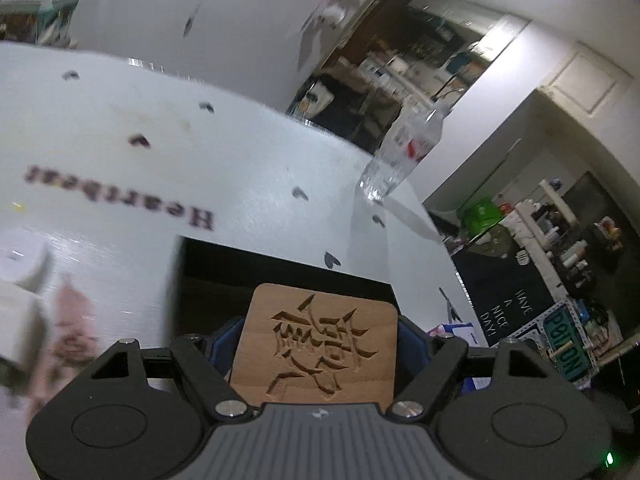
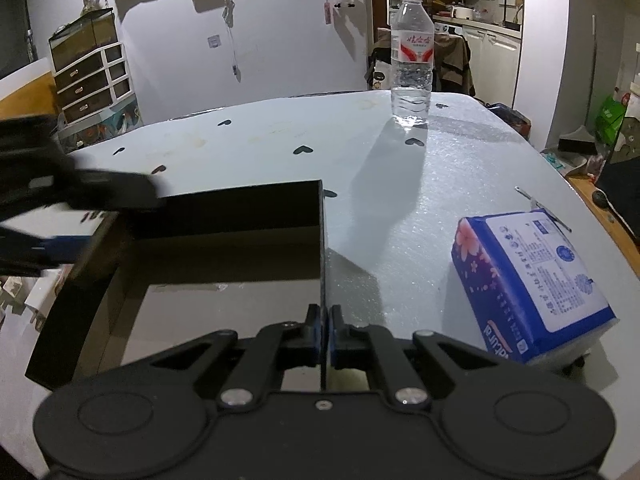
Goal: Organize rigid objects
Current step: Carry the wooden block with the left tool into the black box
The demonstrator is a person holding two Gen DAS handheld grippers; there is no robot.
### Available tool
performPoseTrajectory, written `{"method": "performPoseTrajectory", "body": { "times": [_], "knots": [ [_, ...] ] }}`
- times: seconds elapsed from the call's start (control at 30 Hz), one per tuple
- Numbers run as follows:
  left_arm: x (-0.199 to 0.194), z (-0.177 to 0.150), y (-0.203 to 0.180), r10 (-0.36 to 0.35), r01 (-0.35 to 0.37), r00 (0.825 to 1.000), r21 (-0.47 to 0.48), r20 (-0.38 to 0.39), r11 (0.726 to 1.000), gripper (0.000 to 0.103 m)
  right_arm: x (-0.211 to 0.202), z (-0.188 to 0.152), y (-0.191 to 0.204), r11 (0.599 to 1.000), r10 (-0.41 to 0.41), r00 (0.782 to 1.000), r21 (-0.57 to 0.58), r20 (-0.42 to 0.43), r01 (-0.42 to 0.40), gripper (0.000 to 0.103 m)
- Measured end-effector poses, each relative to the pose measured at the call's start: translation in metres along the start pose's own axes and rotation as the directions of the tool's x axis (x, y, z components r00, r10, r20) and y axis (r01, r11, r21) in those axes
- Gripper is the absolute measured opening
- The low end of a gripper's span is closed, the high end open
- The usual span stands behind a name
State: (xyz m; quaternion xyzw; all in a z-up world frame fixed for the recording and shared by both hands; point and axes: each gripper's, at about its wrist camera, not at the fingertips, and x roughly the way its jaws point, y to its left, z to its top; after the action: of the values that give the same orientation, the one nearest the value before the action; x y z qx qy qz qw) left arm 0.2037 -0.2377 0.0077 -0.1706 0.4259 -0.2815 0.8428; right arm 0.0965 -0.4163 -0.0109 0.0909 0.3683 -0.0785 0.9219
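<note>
Now: left tool (image 1: 318,356) grips a carved wooden coaster (image 1: 320,344) by its side edges, above the black box (image 1: 208,276). Right tool (image 2: 325,332) is clamped on the box's right wall. On the white counter (image 2: 400,208): water bottle (image 2: 412,60) at 12 o'clock, blue tissue pack (image 2: 528,280) at 3 o'clock beside the box.

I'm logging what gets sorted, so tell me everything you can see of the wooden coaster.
The wooden coaster is a flat, light-brown square with rounded corners and an angular pattern carved deep into its top face. It looks intact. The left hand-held gripper clamps it by two opposite edges, face up, above the open black box. Nothing else touches it.
</note>
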Motion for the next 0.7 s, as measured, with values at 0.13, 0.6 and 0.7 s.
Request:
{"method": "performPoseTrajectory", "body": {
  "times": [0.13,0.6,0.7],
  "knots": [
    [0.041,-0.005,-0.011,0.039,-0.042,0.998,-0.062,-0.05,0.997,0.079,-0.001,-0.001,-0.004,1.0,0.017,1.0,0.015,0.008,-0.017,0.005],
    [0.084,-0.011,-0.031,0.068,-0.074,0.996,-0.107,-0.054,0.992,0.06,-0.002,-0.004,-0.011,0.998,0.057,0.998,0.031,0.019,-0.058,0.007],
    [0.079,-0.011,-0.03,0.074,-0.081,0.995,-0.111,-0.06,0.99,0.084,-0.002,-0.004,-0.011,0.997,0.062,0.998,0.034,0.018,-0.062,0.007]
  ]
}}
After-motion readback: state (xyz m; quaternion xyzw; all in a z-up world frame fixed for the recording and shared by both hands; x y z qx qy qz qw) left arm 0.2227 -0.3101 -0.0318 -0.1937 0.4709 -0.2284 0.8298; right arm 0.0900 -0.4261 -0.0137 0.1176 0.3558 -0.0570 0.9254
